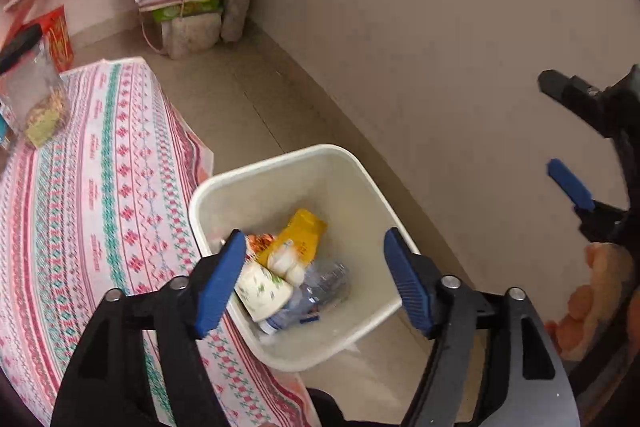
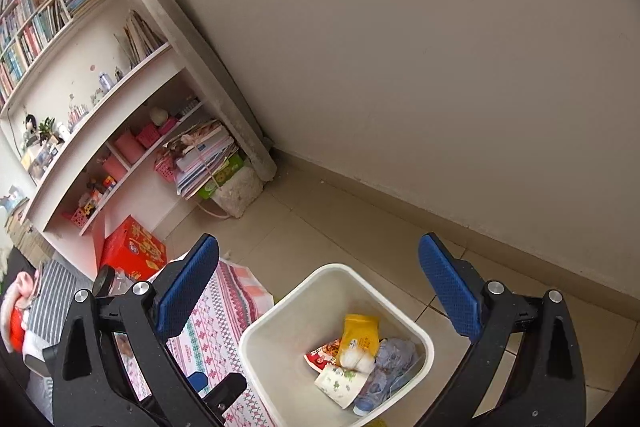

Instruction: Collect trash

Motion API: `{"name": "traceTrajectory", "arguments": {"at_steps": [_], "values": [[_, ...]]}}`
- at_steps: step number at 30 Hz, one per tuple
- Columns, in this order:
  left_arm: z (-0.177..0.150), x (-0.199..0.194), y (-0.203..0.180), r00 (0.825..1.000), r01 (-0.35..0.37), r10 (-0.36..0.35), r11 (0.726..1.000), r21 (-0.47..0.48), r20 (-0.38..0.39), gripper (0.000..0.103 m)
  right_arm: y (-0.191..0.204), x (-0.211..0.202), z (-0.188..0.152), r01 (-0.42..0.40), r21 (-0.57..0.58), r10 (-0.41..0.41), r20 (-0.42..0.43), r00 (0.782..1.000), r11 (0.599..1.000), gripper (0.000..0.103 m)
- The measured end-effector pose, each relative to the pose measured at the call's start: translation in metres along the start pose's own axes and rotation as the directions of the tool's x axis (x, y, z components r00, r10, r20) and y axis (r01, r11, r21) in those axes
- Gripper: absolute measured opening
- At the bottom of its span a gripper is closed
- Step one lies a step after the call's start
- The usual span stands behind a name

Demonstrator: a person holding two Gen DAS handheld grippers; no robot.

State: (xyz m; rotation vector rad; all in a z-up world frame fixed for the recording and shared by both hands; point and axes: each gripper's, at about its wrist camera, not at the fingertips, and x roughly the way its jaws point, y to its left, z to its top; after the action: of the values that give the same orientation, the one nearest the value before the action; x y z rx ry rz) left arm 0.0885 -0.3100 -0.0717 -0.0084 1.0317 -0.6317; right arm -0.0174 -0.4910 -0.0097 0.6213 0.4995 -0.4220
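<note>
A white trash bin (image 1: 340,157) stands on the floor beside the table; it also shows in the right wrist view (image 2: 280,311). Inside lie a yellow packet (image 1: 302,233), a paper cup (image 1: 262,291), a crushed plastic bottle (image 1: 320,287) and a red wrapper (image 2: 322,353). My left gripper (image 1: 316,281) is open and empty, above the bin. My right gripper (image 2: 320,301) is open and empty, above the bin too; it appears at the right edge of the left wrist view (image 1: 560,131). A clear bag with snack remains (image 1: 38,107) lies on the table.
The table with a pink and green patterned cloth (image 1: 100,207) is left of the bin. A wall (image 1: 440,27) runs right of it. White shelves (image 2: 100,131), a red box (image 2: 132,247) and stacked papers (image 2: 208,155) stand at the back. A jar (image 2: 110,281) sits on the table.
</note>
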Motion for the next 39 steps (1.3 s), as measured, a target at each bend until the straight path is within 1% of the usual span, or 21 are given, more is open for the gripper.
{"name": "traceTrajectory", "arguments": {"at_steps": [1, 3, 7, 10, 13, 15, 18, 19, 22, 23, 25, 26, 27, 28, 29, 31, 32, 34, 36, 37, 39], "values": [[0.0, -0.002, 0.002, 1.0, -0.003, 0.003, 1.0, -0.005, 0.001, 0.072, 0.002, 0.001, -0.001, 0.0, -0.006, 0.0, -0.008, 1.0, 1.0, 0.096], [-0.003, -0.01, 0.003, 0.999, -0.039, 0.039, 0.999, 0.015, 0.018, 0.073, 0.008, 0.004, -0.005, 0.004, -0.024, -0.005, -0.024, 1.0, 1.0, 0.096], [-0.009, -0.026, 0.01, 0.989, -0.135, 0.131, 0.989, 0.053, 0.07, 0.078, 0.021, 0.007, -0.009, 0.021, -0.082, -0.024, -0.03, 0.999, 0.996, 0.096], [-0.014, -0.042, 0.023, 0.976, -0.194, 0.188, 0.98, 0.045, 0.109, 0.083, 0.036, 0.007, -0.016, 0.026, -0.14, -0.031, -0.028, 0.999, 0.99, 0.096], [-0.019, -0.061, 0.038, 0.95, -0.274, 0.263, 0.961, 0.044, 0.169, 0.086, 0.053, 0.005, -0.023, 0.008, -0.187, -0.012, -0.022, 1.0, 0.982, 0.096], [-0.022, -0.075, 0.049, 0.923, -0.339, 0.323, 0.94, 0.043, 0.209, 0.088, 0.068, 0.002, -0.029, -0.001, -0.232, 0.0, -0.007, 1.0, 0.973, 0.096], [-0.025, -0.097, 0.063, 0.872, -0.428, 0.404, 0.903, 0.031, 0.275, 0.093, 0.089, -0.004, -0.037, -0.034, -0.289, 0.037, 0.002, 0.999, 0.957, 0.096], [-0.027, -0.109, 0.069, 0.837, -0.475, 0.446, 0.88, 0.016, 0.317, 0.095, 0.098, -0.008, -0.042, -0.052, -0.312, 0.055, 0.002, 0.998, 0.949, 0.096], [-0.035, -0.135, 0.084, 0.761, -0.549, 0.514, 0.835, -0.03, 0.396, 0.096, 0.12, -0.018, -0.052, -0.062, -0.364, 0.076, 0.025, 0.997, 0.929, 0.096], [-0.039, -0.148, 0.091, 0.732, -0.565, 0.534, 0.823, -0.06, 0.424, 0.096, 0.127, -0.021, -0.055, -0.062, -0.379, 0.081, 0.034, 0.996, 0.923, 0.096], [-0.046, -0.166, 0.104, 0.696, -0.577, 0.556, 0.81, -0.107, 0.453, 0.096, 0.144, -0.026, -0.065, -0.09, -0.414, 0.113, 0.032, 0.993, 0.906, 0.096], [-0.051, -0.178, 0.113, 0.675, -0.585, 0.574, 0.799, -0.138, 0.463, 0.096, 0.151, -0.028, -0.07, -0.107, -0.425, 0.127, 0.019, 0.992, 0.899, 0.096], [-0.054, -0.185, 0.12, 0.664, -0.593, 0.59, 0.79, -0.156, 0.461, 0.096, 0.158, -0.03, -0.075, -0.121, -0.435, 0.138, 0.009, 0.99, 0.892, 0.096], [-0.057, -0.19, 0.126, 0.658, -0.603, 0.607, 0.779, -0.172, 0.446, 0.096, 0.167, -0.032, -0.081, -0.128, -0.451, 0.143, -0.002, 0.99, 0.883, 0.096], [-0.058, -0.196, 0.136, 0.662, -0.611, 0.621, 0.771, -0.18, 0.42, 0.096, 0.178, -0.035, -0.088, -0.122, -0.473, 0.137, -0.003, 0.991, 0.873, 0.096], [-0.061, -0.203, 0.148, 0.677, -0.611, 0.623, 0.773, -0.173, 0.391, 0.096, 0.194, -0.041, -0.101, -0.106, -0.512, 0.127, 0.007, 0.992, 0.853, 0.096], [-0.063, -0.208, 0.155, 0.678, -0.612, 0.625, 0.772, -0.173, 0.388, 0.096, 0.202, -0.045, -0.108, -0.096, -0.529, 0.125, 0.02, 0.992, 0.843, 0.096], [-0.07, -0.227, 0.166, 0.659, -0.607, 0.627, 0.769, -0.199, 0.414, 0.096, 0.215, -0.054, -0.121, -0.105, -0.55, 0.143, 0.025, 0.989, 0.828, 0.096], [-0.074, -0.243, 0.175, 0.643, -0.582, 0.624, 0.775, -0.247, 0.444, 0.096, 0.226, -0.06, -0.13, -0.135, -0.562, 0.17, 0.009, 0.985, 0.816, 0.096], [-0.075, -0.25, 0.18, 0.638, -0.567, 0.622, 0.778, -0.271, 0.453, 0.096, 0.233, -0.063, -0.135, -0.142, -0.568, 0.176, 0.005, 0.984, 0.81, 0.096], [-0.077, -0.262, 0.192, 0.632, -0.55, 0.631, 0.774, -0.313, 0.449, 0.096, 0.246, -0.067, -0.141, -0.14, -0.582, 0.175, 0.004, 0.985, 0.801, 0.096]]}}
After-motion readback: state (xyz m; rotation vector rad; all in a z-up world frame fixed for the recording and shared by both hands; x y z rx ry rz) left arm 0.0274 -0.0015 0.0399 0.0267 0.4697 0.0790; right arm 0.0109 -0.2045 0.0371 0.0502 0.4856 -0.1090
